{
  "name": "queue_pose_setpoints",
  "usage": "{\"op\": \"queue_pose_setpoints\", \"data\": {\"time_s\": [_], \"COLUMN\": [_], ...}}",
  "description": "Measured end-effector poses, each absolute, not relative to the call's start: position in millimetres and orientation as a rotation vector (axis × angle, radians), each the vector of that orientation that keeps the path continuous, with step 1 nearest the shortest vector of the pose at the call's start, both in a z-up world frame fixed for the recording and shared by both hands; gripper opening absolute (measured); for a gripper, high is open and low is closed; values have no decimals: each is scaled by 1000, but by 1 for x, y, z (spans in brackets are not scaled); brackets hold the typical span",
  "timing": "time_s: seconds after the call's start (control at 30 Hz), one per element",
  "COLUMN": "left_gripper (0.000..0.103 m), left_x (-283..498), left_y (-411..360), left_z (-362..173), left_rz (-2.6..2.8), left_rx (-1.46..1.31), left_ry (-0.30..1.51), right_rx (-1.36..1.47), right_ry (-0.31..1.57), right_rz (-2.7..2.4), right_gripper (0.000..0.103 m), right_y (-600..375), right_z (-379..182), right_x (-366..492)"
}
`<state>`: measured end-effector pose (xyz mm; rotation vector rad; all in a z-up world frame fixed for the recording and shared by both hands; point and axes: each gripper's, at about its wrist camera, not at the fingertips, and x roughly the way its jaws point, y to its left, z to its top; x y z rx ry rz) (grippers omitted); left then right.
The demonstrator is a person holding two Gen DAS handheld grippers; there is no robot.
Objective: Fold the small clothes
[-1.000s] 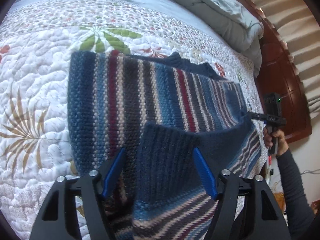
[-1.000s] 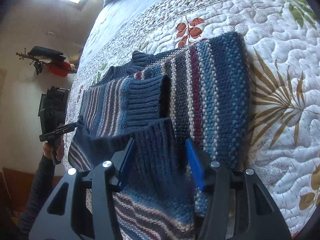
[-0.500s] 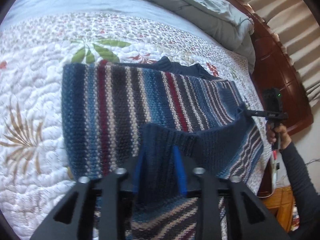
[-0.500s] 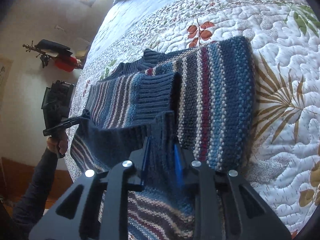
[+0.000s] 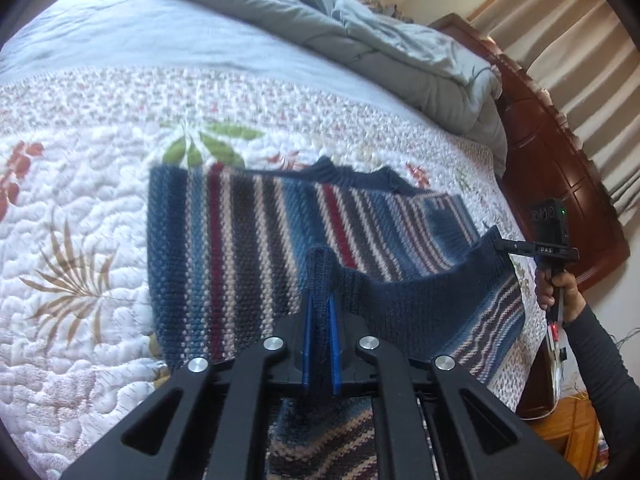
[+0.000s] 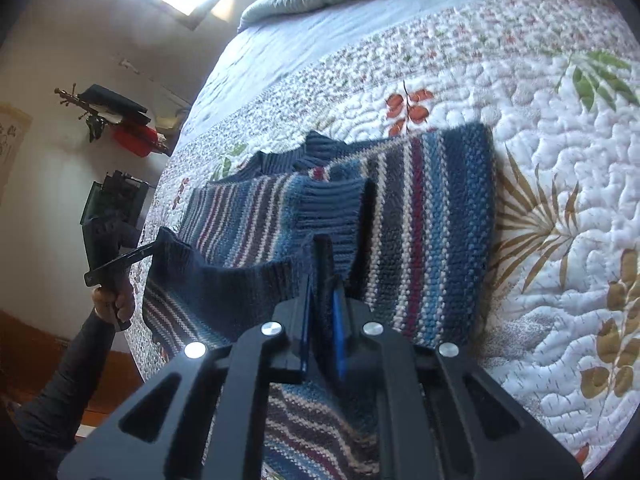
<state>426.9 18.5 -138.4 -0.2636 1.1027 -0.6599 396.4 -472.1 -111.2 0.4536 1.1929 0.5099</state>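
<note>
I am looking down at a striped knitted sweater (image 5: 256, 248) lying on a quilted floral bedspread (image 5: 80, 208), filling the middle of both wrist views. My left gripper (image 5: 320, 312) at six o'clock has just been closing its jaws, and they are now pinching a fold of the sweater's dark ribbed hem (image 5: 420, 292); my right gripper (image 6: 322, 300) has likewise just been closing and is clamping the hem's other end. Between the two grips the hem is sagging above the sweater's body, with a grey duvet (image 5: 360, 36) bunching at twelve o'clock.
</note>
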Motion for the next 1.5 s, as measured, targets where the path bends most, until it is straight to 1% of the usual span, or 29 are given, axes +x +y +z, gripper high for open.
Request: {"op": "queue_pose_setpoints", "data": {"time_s": [0.2,0.37,0.43,0.57,0.67,0.73,0.93,1.03,1.17,1.33,1.5], "left_gripper": [7,7,7,7,7,7,7,7,7,7,7], "left_x": [445,485,503,531,536,539,560,572,583,588,592], "left_y": [30,26,24,12,9,10,10,10,5,3,1], "left_z": [-103,-87,-95,-145,-168,-168,-144,-140,-155,-188,-179], "left_rz": [-621,-558,-513,-414,-389,-400,-404,-383,-345,-307,-320], "left_rx": [-283,-285,-288,-259,-250,-271,-280,-268,-248,-252,-245], "left_ry": [1038,1010,1030,1162,1196,1183,1131,1135,1172,1231,1209], "right_rx": [438,437,451,415,422,429,441,449,437,415,433], "right_ry": [1108,1060,1080,1167,1176,1168,1124,1121,1131,1171,1145], "right_rz": [487,396,346,260,239,239,228,212,183,136,152], "right_gripper": [8,8,8,8,8,8,8,8,8,8,8], "right_y": [-469,-468,-469,-459,-459,-461,-468,-470,-464,-461,-463], "right_z": [-69,-57,-69,-108,-123,-124,-110,-109,-119,-140,-133], "right_x": [412,447,468,490,496,497,510,518,530,539,541]}}
